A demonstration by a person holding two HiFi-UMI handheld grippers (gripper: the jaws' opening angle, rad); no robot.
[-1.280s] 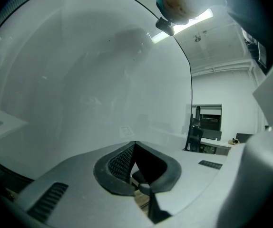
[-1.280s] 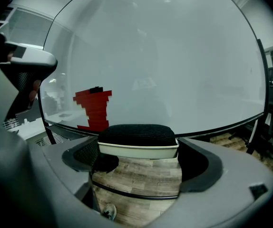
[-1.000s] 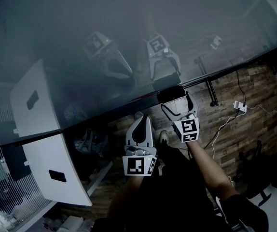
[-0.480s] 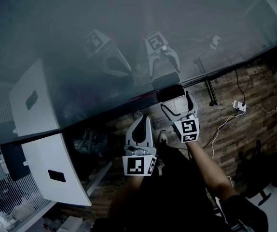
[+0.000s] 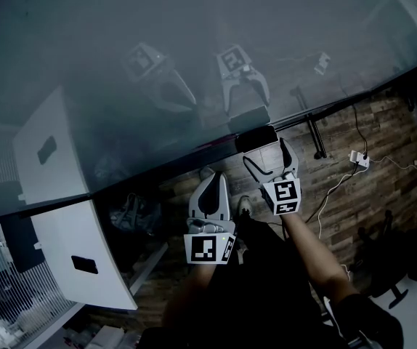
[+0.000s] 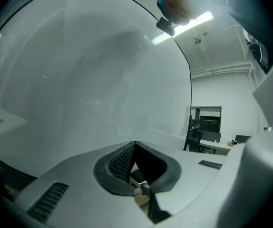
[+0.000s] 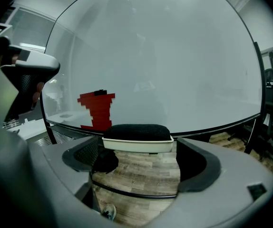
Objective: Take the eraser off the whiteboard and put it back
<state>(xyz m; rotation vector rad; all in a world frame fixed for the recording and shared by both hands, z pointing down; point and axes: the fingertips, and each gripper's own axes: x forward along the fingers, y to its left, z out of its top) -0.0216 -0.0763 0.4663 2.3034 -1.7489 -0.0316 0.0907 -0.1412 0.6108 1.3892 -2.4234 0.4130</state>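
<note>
The eraser (image 5: pixel 256 139), a white block with a black felt face, sits at the lower edge of the big grey whiteboard (image 5: pixel 194 49). My right gripper (image 5: pixel 268 153) is shut on it, one jaw at each end. In the right gripper view the eraser (image 7: pixel 136 137) spans the fingertips just in front of the whiteboard (image 7: pixel 174 56), felt side up. My left gripper (image 5: pixel 211 179) hangs below the board's edge, left of the right one, shut with nothing in it. In the left gripper view the left gripper (image 6: pixel 134 145) points at the whiteboard (image 6: pixel 79 80).
A red blocky shape (image 7: pixel 97 109) shows low on the board. White panels (image 5: pixel 78 257) stand at the left. On the wooden floor (image 5: pixel 368 195) lie cables and a power strip (image 5: pixel 359 158). A black stand leg (image 5: pixel 316 133) drops from the board's edge. My legs are below.
Almost nothing: the right gripper and the eraser have crept a hair toward the board's edge. The left gripper has stayed put.
</note>
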